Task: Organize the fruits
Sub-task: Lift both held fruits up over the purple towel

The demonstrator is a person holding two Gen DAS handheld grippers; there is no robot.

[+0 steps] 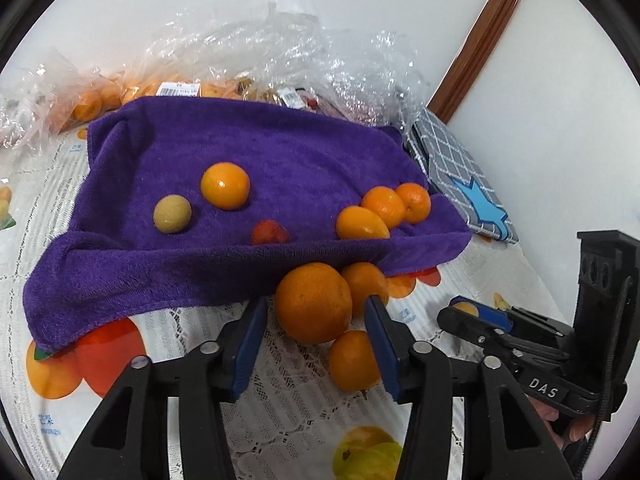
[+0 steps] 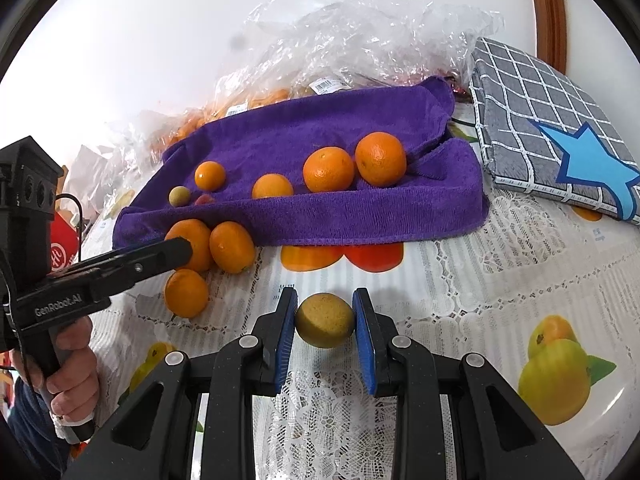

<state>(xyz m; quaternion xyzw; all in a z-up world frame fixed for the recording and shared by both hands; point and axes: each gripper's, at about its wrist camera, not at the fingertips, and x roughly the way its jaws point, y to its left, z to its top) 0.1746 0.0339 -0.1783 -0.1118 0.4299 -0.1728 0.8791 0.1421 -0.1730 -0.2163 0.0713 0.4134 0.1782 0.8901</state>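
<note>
I count six fruits on the purple towel [image 1: 248, 160]: four oranges, one round tan fruit [image 1: 172, 213] and one small red fruit [image 1: 269, 233]. The oranges are one by itself [image 1: 225, 185] beside the tan fruit and a cluster of three [image 1: 382, 210] touching each other at the towel's right end. In front of the towel, on the lace-covered tabletop [image 1: 288, 404], lie three more oranges in a tight group: a large orange [image 1: 313, 302], one behind it at the towel's edge [image 1: 366, 280], and a smaller one [image 1: 352, 360] nearest my camera. Clear plastic bags [image 1: 280, 40] holding more fruit sit behind the towel, and one grey checked cloth [image 2: 540, 120] with a blue star lies to its right.

My left hand-held gripper [image 1: 316, 322] stands partly apart, its blue pads on either side of the large orange; I see a slim gap at each side, so it is not yet clamped. My right hand-held gripper [image 2: 325, 322] is clamped on a yellowish-brown round fruit [image 2: 325, 320], both pads pressing its sides, above the tabletop in front of the towel.
</note>
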